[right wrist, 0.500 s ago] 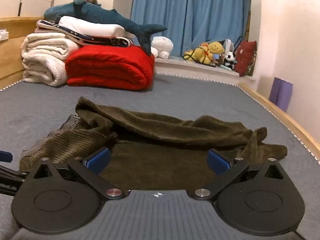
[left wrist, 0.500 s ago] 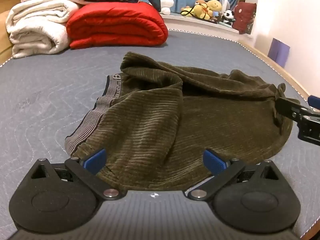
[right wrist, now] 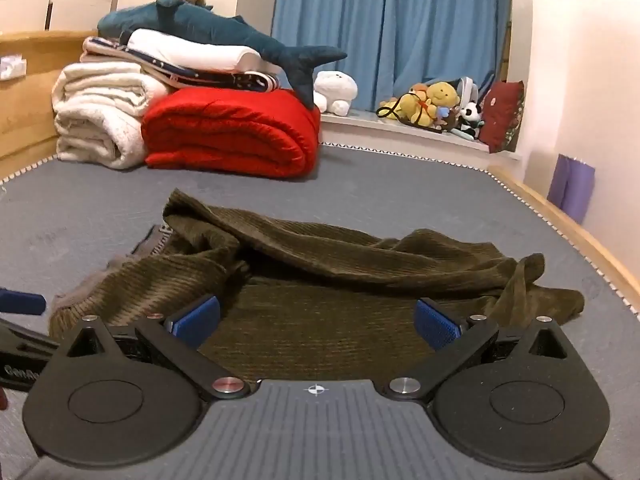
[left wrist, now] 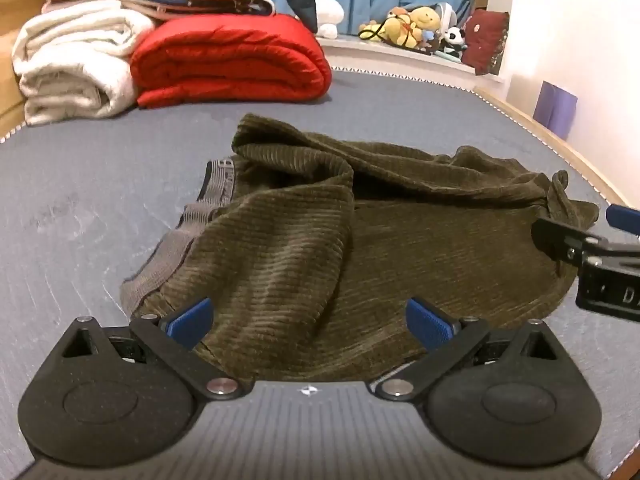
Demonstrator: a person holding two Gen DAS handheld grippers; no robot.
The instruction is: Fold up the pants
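Note:
Olive corduroy pants point(left wrist: 360, 240) lie rumpled and partly folded on the grey bed cover, with the grey waistband point(left wrist: 168, 264) at the left. They also show in the right wrist view point(right wrist: 340, 280). My left gripper point(left wrist: 310, 320) is open, its blue pads over the near edge of the pants, holding nothing. My right gripper point(right wrist: 316, 322) is open over the near edge further right. The right gripper's body shows at the right edge of the left wrist view point(left wrist: 592, 248).
A red folded quilt point(left wrist: 232, 60), cream blankets point(left wrist: 76, 64) and a blue shark plush point(right wrist: 224, 36) are stacked at the back left. Stuffed toys point(right wrist: 436, 104) sit on the sill. The wooden bed edge point(right wrist: 568, 224) runs along the right.
Both cameras have tilted up slightly, so the pants sit lower in view. The pants have not moved. Both grippers stay open.

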